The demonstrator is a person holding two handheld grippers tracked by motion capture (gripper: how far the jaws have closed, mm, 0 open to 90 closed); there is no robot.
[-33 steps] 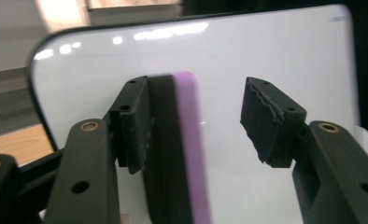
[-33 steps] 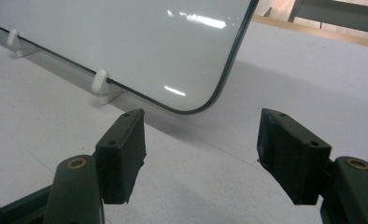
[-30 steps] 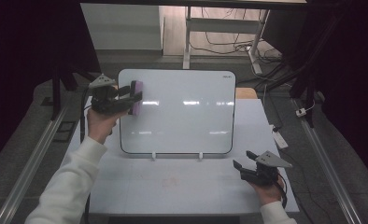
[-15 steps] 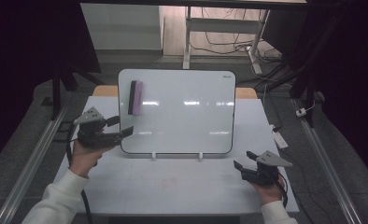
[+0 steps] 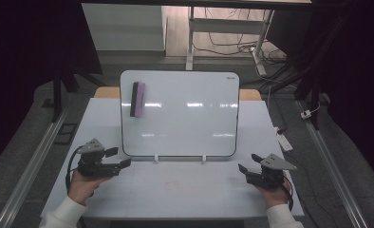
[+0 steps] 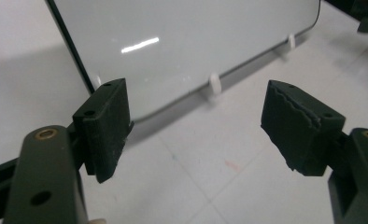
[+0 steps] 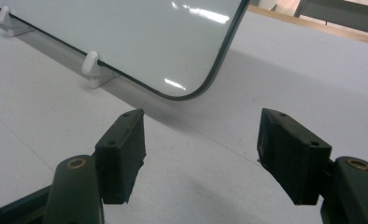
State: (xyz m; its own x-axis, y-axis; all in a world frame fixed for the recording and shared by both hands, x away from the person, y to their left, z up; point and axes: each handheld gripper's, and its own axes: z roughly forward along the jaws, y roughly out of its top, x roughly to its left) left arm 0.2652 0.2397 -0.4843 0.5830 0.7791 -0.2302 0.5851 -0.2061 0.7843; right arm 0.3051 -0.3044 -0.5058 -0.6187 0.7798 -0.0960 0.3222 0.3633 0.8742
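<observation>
A whiteboard [image 5: 185,116] stands propped on small white feet at the middle of the table. A purple and black eraser [image 5: 137,99] sticks upright on its upper left face. My left gripper [image 5: 119,159] rests low near the table's front left, just off the board's lower left corner [image 6: 86,84], open and empty. My right gripper [image 5: 244,172] sits at the front right below the board's lower right corner [image 7: 205,84], also open with nothing between its jaws.
The white table [image 5: 175,190] has a faint reddish smudge [image 5: 168,183] in front of the board. White clip feet [image 6: 214,84] [image 7: 91,63] hold the board's bottom edge. Metal rails [image 5: 28,161] run along both sides; cables [image 5: 232,42] lie on the floor behind.
My left gripper let go of the eraser on the board's upper left and drew back down to the table's front left. The right gripper stayed put.
</observation>
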